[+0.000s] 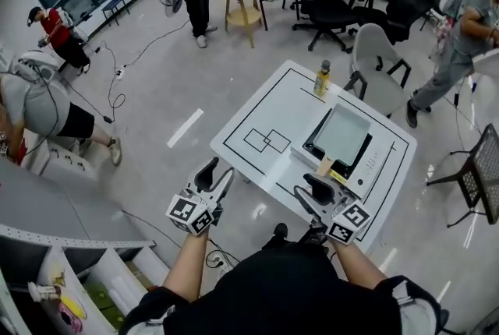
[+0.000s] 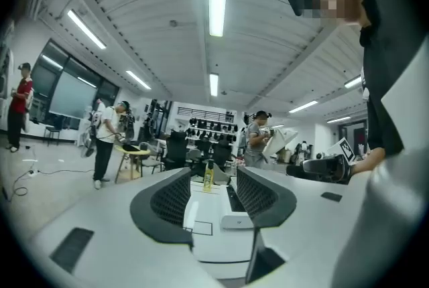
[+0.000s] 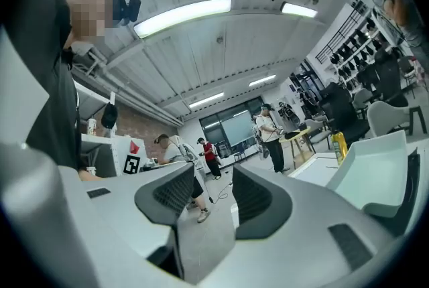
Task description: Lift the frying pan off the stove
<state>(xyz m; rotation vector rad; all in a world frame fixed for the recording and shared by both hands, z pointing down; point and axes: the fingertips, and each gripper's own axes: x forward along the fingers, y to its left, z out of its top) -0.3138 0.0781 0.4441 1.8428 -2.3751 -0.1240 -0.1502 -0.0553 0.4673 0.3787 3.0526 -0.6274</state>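
A square pale grey-green frying pan (image 1: 341,134) sits on a black stove (image 1: 310,145) at the right of the white table (image 1: 257,111). Its tan handle (image 1: 324,167) points toward me. My right gripper (image 1: 313,189) hovers open just short of the handle, over the table's near edge, nothing between its fingers. My left gripper (image 1: 214,172) is open and empty beside the table's near left edge. In the left gripper view the gripper (image 2: 211,203) looks level along the table. In the right gripper view the gripper (image 3: 214,199) faces off the table, with the pan (image 3: 375,169) at its right.
A yellow bottle (image 1: 321,79) stands at the table's far edge, also seen as the bottle (image 2: 208,177). A grey chair (image 1: 374,61) is behind the table, a black folding chair (image 1: 479,178) to the right. People stand around, and a shelf (image 1: 70,279) is at lower left.
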